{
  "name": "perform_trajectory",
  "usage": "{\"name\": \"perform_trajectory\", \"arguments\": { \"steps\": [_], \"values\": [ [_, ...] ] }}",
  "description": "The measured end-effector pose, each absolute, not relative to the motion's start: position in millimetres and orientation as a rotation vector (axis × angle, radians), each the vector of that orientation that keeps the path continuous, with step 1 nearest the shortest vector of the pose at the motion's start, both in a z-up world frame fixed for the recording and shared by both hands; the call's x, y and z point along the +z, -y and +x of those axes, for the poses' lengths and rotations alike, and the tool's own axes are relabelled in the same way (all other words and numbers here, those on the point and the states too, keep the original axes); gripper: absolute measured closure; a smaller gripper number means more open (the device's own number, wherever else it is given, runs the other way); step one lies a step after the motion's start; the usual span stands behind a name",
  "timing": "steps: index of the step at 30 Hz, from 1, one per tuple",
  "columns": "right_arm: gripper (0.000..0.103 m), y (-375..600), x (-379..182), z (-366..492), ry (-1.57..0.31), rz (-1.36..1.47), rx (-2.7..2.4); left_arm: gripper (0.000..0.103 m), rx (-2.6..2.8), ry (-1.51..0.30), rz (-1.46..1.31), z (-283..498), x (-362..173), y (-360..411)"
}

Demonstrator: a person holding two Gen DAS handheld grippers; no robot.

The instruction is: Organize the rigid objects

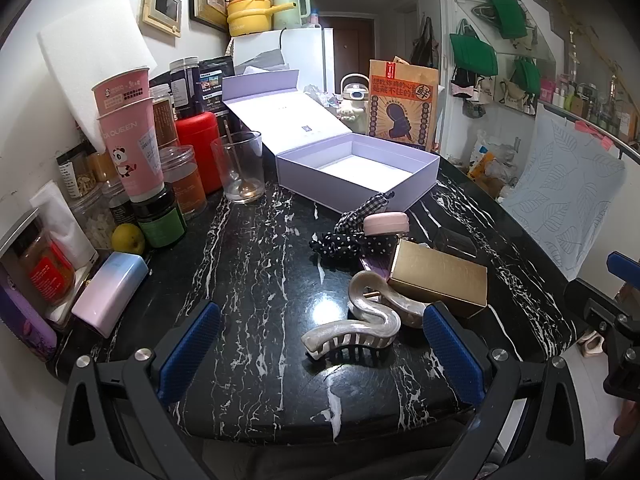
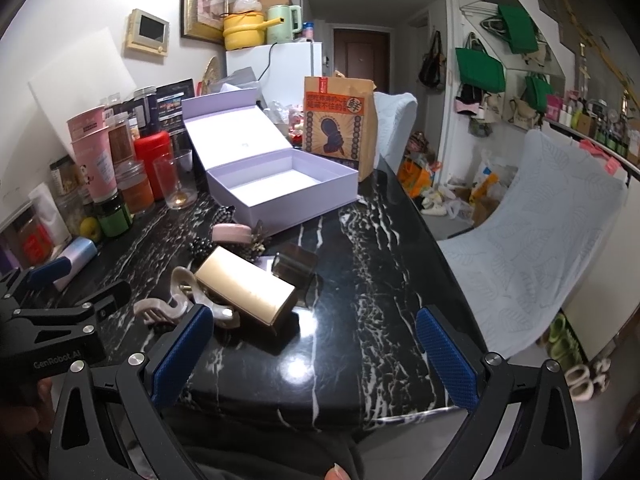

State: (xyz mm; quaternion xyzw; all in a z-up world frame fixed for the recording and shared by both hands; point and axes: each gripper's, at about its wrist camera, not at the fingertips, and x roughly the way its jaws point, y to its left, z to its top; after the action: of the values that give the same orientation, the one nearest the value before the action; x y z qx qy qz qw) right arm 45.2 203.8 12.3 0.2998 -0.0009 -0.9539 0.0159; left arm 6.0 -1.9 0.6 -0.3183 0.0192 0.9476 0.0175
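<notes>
Left gripper (image 1: 320,356): jaws spread wide, nothing between them; hovers low over the near edge of the tabletop (image 1: 248,264), the hair claw just ahead between the pads.
Right gripper (image 2: 316,356): jaws also wide apart, empty; the gold box lies ahead and to its left.
Lavender box (image 1: 356,168): largest piece, lid hinged back, tray empty; sits at the far side of the tabletop. Likely the destination. Stiff card, light; no need to move it.
Gold box (image 1: 440,276): oblong, lying flat, near the middle-right of the tabletop, touching the claw. Long axis runs diagonally, near end toward the right gripper in its view. Rigid, probably light, glossy so maybe slippery; grip across the short width.
Hair claw (image 1: 356,324): pearly wavy plastic, teeth down, nearest item. Long axis roughly crosswise to the left gripper, curling back toward the gold box. Stiff but brittle at the teeth; hold by the curved spine.
Dark clear case (image 2: 294,266): just beyond the gold box; hard, smooth, contents cannot be told.
Pink round case (image 1: 386,224): small, near the lavender box's front corner, resting among dotted fabric scrunchies (image 1: 340,240). Hard, smooth; pinch across the rim.
</notes>
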Motion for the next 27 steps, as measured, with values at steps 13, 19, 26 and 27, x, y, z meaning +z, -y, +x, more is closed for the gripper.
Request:
{"name": "perform_trajectory", "arguments": {
  "steps": [13,19,26,27],
  "values": [
    [0.0,-202.9,12.3,44.9,-0.002,0.935,-2.965,0.0,2.938,-0.058,-0.993,5.1,-1.6,1.0],
    [0.0,-203.0,7.9,42.7,-0.004,0.955,-2.958,0.0,2.906,-0.047,-1.007,1.5,-7.8,0.7],
    [0.0,-208.8,-6.1,39.0,0.051,1.002,-2.915,0.0,2.788,0.008,-1.071,-11.2,-22.8,1.3],
    [0.0,-209.6,-8.7,38.1,0.053,1.012,-2.909,0.0,2.768,0.02,-1.079,-13.4,-25.5,0.7]
  ]
}}
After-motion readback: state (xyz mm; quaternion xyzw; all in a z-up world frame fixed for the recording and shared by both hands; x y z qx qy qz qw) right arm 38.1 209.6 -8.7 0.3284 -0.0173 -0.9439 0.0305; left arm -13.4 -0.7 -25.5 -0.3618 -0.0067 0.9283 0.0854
